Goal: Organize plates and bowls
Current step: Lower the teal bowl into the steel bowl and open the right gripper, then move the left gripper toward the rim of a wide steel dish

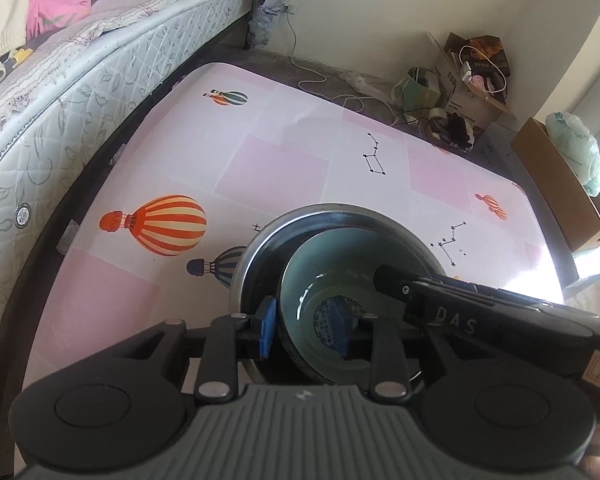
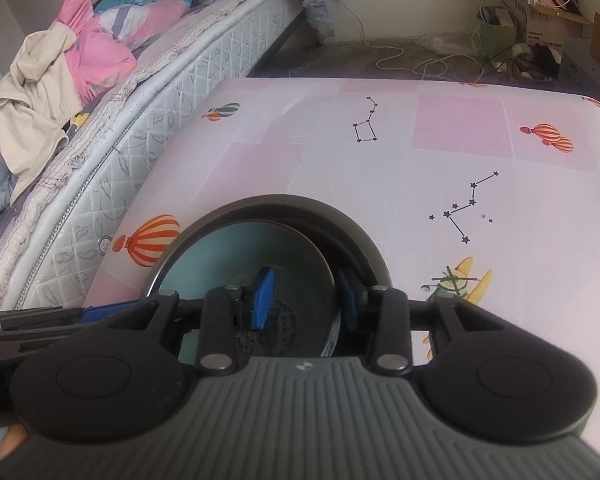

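Both tongs [image 1: 306, 326] [image 2: 305, 300] straddle the bowl's [image 1: 328, 256] rim, loosened.

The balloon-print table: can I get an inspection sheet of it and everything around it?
Surface: pink table with a balloon print.
Job's things: teal bowl nested inside a larger dark dish.
Clutter: nothing seen on the table.
Grippers: left gripper and right gripper each straddle the teal bowl's rim, jaws open, pads not pressing.
Cables: white cable trails across the floor by the wall.
Surroundings: bed with heaped clothes beside the table; cardboard boxes in the corner.
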The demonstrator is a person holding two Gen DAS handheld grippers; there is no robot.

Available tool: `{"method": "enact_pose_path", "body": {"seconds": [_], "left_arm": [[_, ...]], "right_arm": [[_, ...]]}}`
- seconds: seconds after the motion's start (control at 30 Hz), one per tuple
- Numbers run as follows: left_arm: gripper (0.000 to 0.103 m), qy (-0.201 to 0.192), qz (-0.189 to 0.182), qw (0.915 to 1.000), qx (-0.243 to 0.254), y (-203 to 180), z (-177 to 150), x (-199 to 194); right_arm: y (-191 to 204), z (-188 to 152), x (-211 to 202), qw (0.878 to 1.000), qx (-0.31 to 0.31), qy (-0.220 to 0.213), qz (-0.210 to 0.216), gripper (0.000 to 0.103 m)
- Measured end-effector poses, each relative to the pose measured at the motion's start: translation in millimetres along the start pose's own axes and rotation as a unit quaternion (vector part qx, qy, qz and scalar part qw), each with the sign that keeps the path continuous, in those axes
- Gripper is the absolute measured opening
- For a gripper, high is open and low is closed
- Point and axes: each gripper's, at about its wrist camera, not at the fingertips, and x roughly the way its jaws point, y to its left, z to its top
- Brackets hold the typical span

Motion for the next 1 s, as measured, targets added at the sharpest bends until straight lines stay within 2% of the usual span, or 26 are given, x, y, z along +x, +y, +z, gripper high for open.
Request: {"method": "enact_pose_path", "body": {"seconds": [0.1, 0.23, 0.4, 0.53, 0.73, 0.87, 1.0], "left_arm": [[0.038, -0.007, -0.011, 0.9999, -0.002, 1, -1, -9], [0.054, -0.018, -0.028, 0.9994, 0.003, 0, -5, -24], [0.063, -0.022, -0.055, 0.9982, 0.006, -1, -17, -49], [0.070, -0.031, -0.068, 0.9969, 0.025, 0, -34, -78], [0.076, -0.045, -0.081, 0.9949, 0.040, 10, -79, -130], [0.078, -0.049, -0.089, 0.9935, 0.051, 16, -119, -161], [0.079, -0.060, -0.090, 0.9926, 0.055, 15, -162, -187]], "right_arm": [[-3, 4, -12, 1.000, 0.012, -0.011, 0.014, 0.038], [-5, 7, -39, 0.998, 0.023, -0.034, 0.042, 0.042], [-9, 4, -81, 0.995, 0.038, -0.045, 0.080, 0.046], [-17, -12, -125, 0.992, 0.052, -0.051, 0.104, 0.051], [-34, -60, -196, 0.987, 0.071, -0.065, 0.129, 0.053], [-51, -109, -243, 0.983, 0.100, -0.076, 0.134, 0.054], [-69, -162, -283, 0.980, 0.127, -0.089, 0.120, 0.056]]}}
